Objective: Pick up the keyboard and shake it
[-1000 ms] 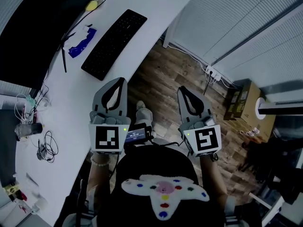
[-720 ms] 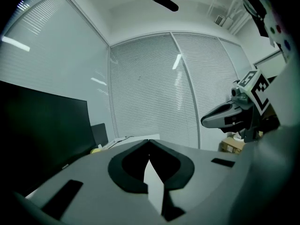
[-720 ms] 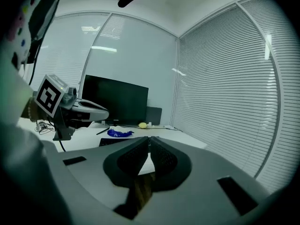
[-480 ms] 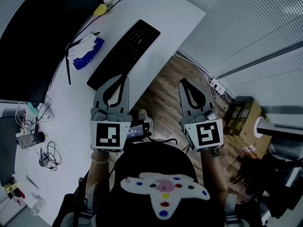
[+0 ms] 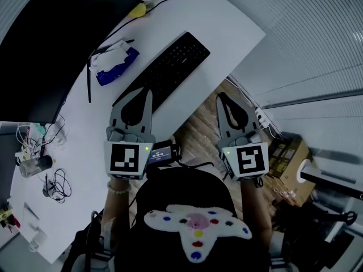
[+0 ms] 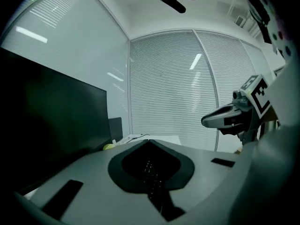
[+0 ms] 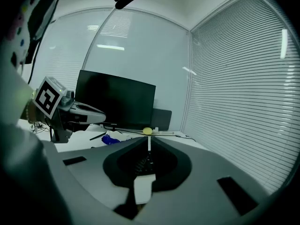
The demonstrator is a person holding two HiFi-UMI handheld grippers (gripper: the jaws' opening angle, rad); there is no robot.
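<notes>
Both claws are shut tight and hold nothing. The left claw [image 5: 148, 92] has its tip over the near end of the keyboard [image 5: 170, 67]. It is hard to tell if it touches it. The right claw [image 5: 220, 96] hangs over the wood floor [image 5: 198, 135], past the edge of the desk [image 5: 232, 30] and apart from the keyboard. The keyboard lies flat and slanted on the white desk, in front of the big dark monitor [image 5: 45, 38].

What could go wrong? The claws must open first, or they will only bump the keyboard and push it along the smooth desk. The keyboard is thin and lies flat, so a claw may not get under its edge. It is also long. If only one end is held, the far end may droop and slip out when it is shaken. A wide shake could hit the blue thing [image 5: 113, 72] just beside it.

The keyboard is a long black bar with rows of small bumpy keys. It looks like hard plastic. The desk is white, smooth and bare, with a round edge. The claws are grey and come to a point. The blue thing looks soft and crumpled. A small yellow thing [image 5: 138, 10] at the back looks round.
</notes>
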